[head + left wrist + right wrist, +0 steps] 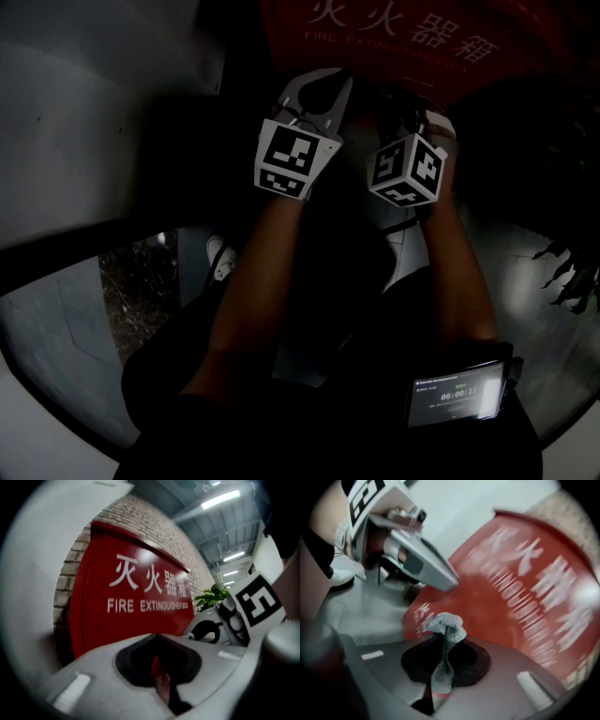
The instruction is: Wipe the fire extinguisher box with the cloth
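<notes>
Brick wall w/ the red fire extinguisher box [136, 597] against it, just ahead of both tools. Your right gripper [442, 667] has its jaws pinched on a twisted grey cloth [446, 632], w/ only a small wad poking past the tips, near the box face. Left gripper [158, 667] is closed on nothing. Risk: w/ so little cloth out, bare tips may scrape the panel, or drag may pull it free. Only the right gripper view shows the cloth; head view's too dark.

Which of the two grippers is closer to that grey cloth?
Right. The right gripper pinches the cloth in its jaws; the left gripper is beside it, jaws shut, not touching it.
</notes>
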The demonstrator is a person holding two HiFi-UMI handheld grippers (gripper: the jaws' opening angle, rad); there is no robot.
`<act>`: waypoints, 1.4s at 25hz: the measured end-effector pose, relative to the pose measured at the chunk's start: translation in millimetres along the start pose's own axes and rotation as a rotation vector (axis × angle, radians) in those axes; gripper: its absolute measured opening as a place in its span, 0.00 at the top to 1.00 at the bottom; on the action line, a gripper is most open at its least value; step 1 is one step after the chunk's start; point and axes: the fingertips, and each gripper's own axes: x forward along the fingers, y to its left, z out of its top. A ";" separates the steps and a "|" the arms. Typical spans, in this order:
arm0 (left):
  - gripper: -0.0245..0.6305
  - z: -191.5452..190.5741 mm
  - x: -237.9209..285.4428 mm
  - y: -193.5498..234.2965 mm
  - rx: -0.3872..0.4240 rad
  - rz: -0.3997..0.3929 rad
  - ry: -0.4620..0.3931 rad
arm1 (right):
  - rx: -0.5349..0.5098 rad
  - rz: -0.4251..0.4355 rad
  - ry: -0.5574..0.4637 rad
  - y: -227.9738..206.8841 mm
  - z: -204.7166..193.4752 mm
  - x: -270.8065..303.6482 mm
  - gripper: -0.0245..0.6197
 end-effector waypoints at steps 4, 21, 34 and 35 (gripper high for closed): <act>0.96 69.2 -1.6 -4.0 0.051 0.031 -0.121 | -0.014 -0.139 -0.105 -49.3 34.9 -44.9 0.91; 0.96 125.6 -10.0 17.2 0.056 0.084 -0.099 | -0.147 -0.583 -0.255 -163.2 123.7 -110.9 0.91; 0.96 63.7 -8.3 21.1 0.034 0.072 -0.066 | -0.220 -0.461 -0.247 -85.9 84.4 -52.4 0.91; 0.96 56.0 -7.8 20.7 0.028 0.067 -0.064 | -0.224 -0.451 -0.247 -79.0 79.5 -46.8 0.91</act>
